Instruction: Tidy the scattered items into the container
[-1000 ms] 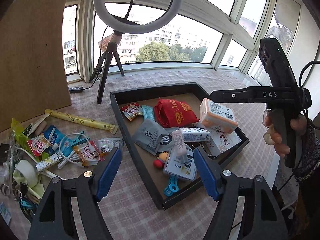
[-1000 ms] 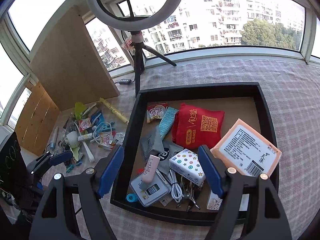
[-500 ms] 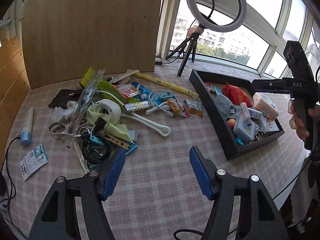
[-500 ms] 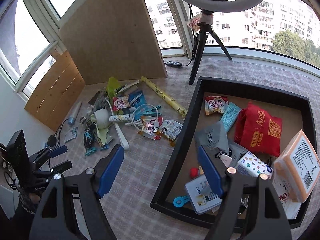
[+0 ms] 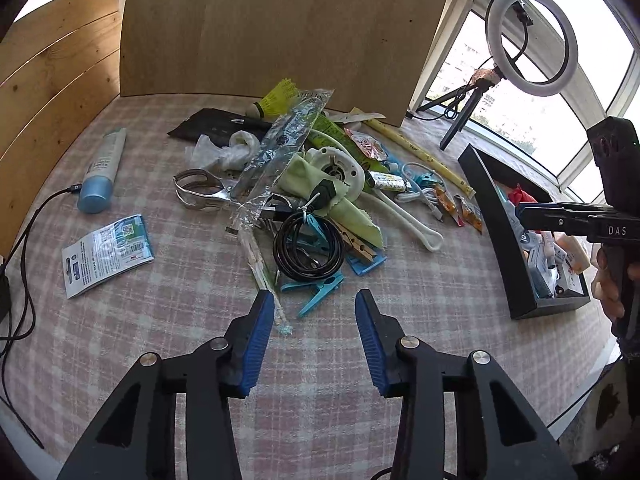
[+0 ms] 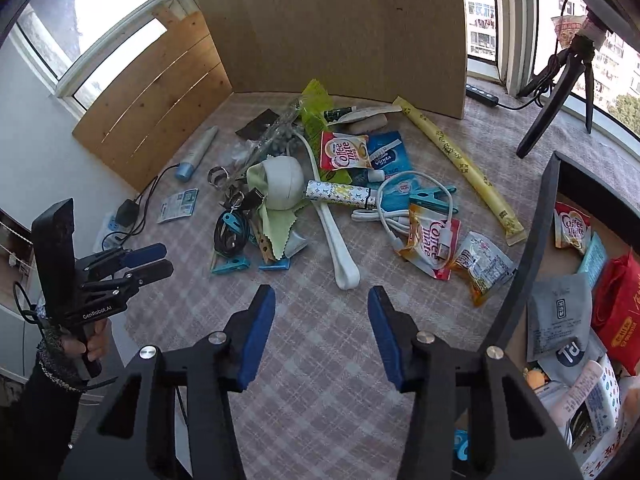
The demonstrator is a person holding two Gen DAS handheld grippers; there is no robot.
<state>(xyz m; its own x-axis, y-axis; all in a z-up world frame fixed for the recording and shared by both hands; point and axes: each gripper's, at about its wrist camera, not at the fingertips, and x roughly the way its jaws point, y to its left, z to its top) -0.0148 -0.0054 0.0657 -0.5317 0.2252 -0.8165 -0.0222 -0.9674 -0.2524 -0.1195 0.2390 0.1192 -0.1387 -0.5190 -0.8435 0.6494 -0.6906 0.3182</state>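
1. Left claw point(image 5: 315, 334): jaws part-way apart with nothing between them, and they have just been closing. It hangs over bare checked surface point(image 5: 168, 320), tilted down, with the pile at its 12 o'clock.
2. Right claw point(image 6: 321, 334): jaws likewise part-way apart and empty, and they too have just been closing. The tray point(image 6: 532, 248) lies at its 3 o'clock, and the scattered items lie from 11 to 1 o'clock.
3. Step in hand, as judged: each claw approaches the pile for its next pick.
4. Nearest left-claw target: the blue peg point(image 5: 320, 292), just beyond the fingertips and lying flat beside the black cable coil point(image 5: 308, 246).
5. Nearest right-claw targets: the white strap point(image 6: 336, 232) at 12 o'clock and the snack packet point(image 6: 482, 266) at 1 o'clock, close to the tray wall.
6. Straddle one item only. The peg touches the coil and a wooden peg point(image 5: 356, 245), so a wide bite may drag neighbours.
7. Bring both pads down to the surface before clamping; flat packets slip out of a high grip.
8. Keep the two claws well apart over the pile.
9. Carry over the tray wall, not against it.
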